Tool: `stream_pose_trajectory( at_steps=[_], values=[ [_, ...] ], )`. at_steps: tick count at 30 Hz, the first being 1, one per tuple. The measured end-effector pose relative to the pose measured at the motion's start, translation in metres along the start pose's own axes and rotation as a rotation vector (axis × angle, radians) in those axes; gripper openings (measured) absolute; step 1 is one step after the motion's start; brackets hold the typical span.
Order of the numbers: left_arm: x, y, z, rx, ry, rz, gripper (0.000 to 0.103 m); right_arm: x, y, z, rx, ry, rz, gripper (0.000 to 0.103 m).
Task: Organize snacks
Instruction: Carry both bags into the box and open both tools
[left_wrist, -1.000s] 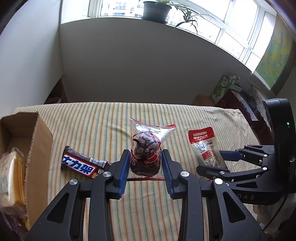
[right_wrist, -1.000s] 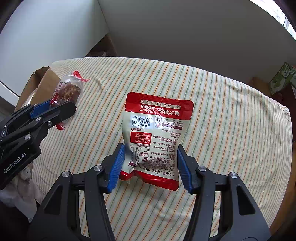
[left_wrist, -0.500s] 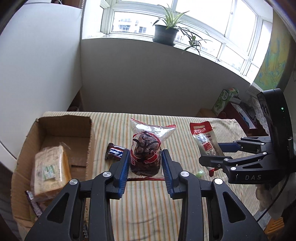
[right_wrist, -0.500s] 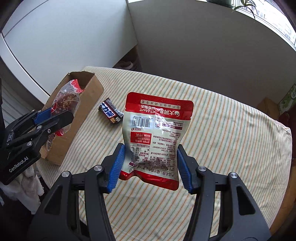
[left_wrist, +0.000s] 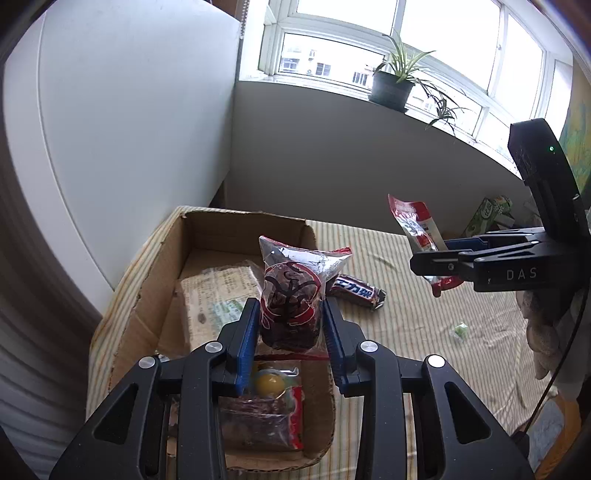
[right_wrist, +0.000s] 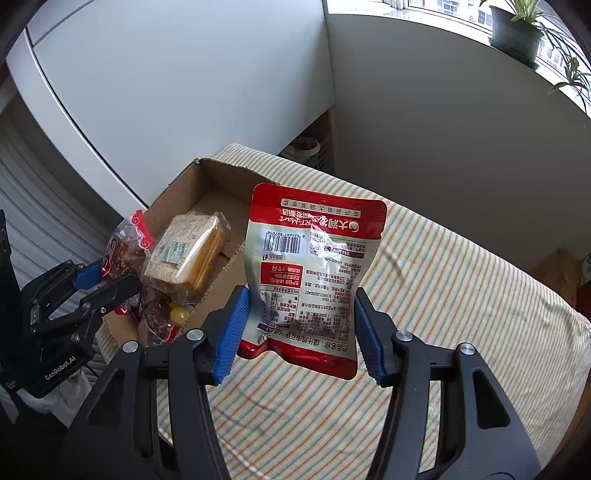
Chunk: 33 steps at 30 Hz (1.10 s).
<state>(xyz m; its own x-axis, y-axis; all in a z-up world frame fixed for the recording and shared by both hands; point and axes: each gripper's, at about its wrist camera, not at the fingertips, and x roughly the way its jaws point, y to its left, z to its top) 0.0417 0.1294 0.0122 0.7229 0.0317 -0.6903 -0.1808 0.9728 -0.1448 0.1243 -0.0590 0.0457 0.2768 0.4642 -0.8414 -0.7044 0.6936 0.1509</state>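
Our left gripper (left_wrist: 290, 334) pinches the clear snack bag (left_wrist: 291, 295) right above the cardboard box (left_wrist: 147, 314) — nearer. Our right gripper (right_wrist: 301, 334) clamps the red pouch (right_wrist: 314, 273) upright, beside the box's open edge.

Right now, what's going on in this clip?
A person is sorting snacks with two hand-held grippers. The left gripper holds a clear red-trimmed bag of dark snacks above the open cardboard box, which already contains a wrapped cracker pack and other packets. The right gripper holds a red and white pouch in the air over the striped tablecloth, beside the box. A chocolate bar lies on the cloth outside the box.
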Motion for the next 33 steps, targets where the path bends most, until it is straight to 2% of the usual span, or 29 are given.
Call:
stream_pose_trajectory(
  at_steps=[8, 17, 24, 26, 27, 28, 30, 33],
  values=[
    [-0.005, 0.037, -0.016, -0.033, 0.020, 0.043, 0.033, 0.021, 0.036, 0.032, -0.062, 0.015, 0.033, 0.059],
    [-0.002, 0.052, -0.023, -0.059, 0.033, 0.048, 0.033, 0.061, 0.062, 0.048, -0.082, 0.056, 0.055, 0.061],
    [0.001, 0.054, -0.024, -0.058, 0.038, 0.044, 0.034, 0.086, 0.079, 0.057, -0.096, 0.061, 0.062, 0.067],
    [0.001, 0.056, -0.023, -0.066, 0.036, 0.049, 0.038, 0.086, 0.081, 0.058, -0.099, 0.054, 0.062, 0.067],
    [0.001, 0.056, -0.023, -0.072, 0.038, 0.051, 0.051, 0.086, 0.082, 0.058, -0.099, 0.052, 0.062, 0.068],
    [0.001, 0.057, -0.023, -0.076, 0.036, 0.052, 0.059, 0.084, 0.081, 0.058, -0.099, 0.050, 0.062, 0.072],
    [-0.001, 0.056, -0.022, -0.076, 0.028, 0.055, 0.059, 0.079, 0.080, 0.057, -0.100, 0.039, 0.060, 0.078],
    [-0.004, 0.056, -0.022, -0.080, 0.020, 0.055, 0.059, 0.071, 0.077, 0.053, -0.103, 0.024, 0.056, 0.078]
  ],
)
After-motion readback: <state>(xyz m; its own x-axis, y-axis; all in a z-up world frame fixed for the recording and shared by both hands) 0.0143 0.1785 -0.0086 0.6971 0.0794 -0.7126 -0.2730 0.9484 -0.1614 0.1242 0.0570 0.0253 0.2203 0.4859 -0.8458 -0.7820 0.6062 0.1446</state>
